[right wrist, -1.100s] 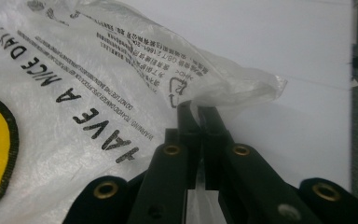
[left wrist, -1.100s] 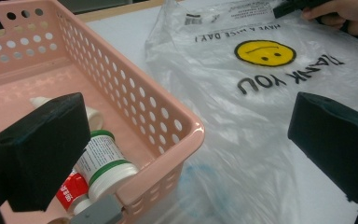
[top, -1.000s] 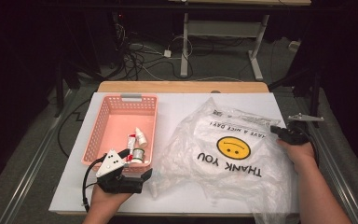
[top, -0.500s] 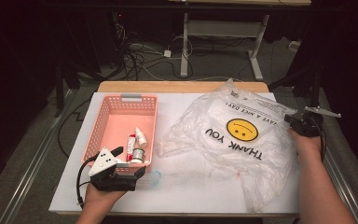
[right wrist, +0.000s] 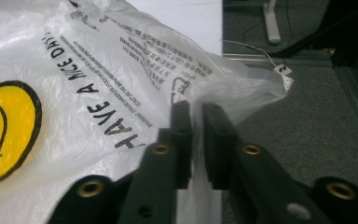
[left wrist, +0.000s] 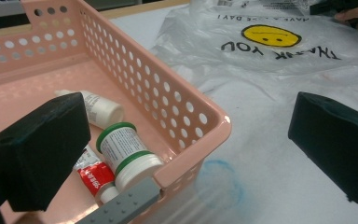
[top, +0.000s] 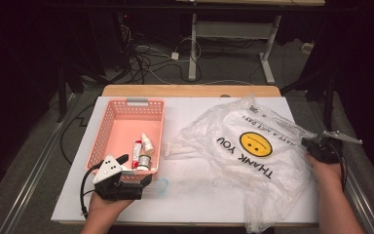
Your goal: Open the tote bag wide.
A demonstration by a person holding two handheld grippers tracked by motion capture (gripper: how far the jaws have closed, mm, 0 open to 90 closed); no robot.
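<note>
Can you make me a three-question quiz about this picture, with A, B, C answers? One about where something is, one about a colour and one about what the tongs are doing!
1. Where are the little bottles?
A. In the basket
B. Inside the bag
C. On the floor

2. What colour is the bag's smiley?
A. Green
B. Yellow
C. Pink

3. How do the left tongs stand?
A. Open, around the basket's corner
B. Shut on a bottle
C. Shut on the bag

Answers: 1 A, they lie on the basket's floor. 2 B, a yellow face sits above THANK YOU. 3 A, its pads stand wide apart, one inside the basket, one outside.
</note>
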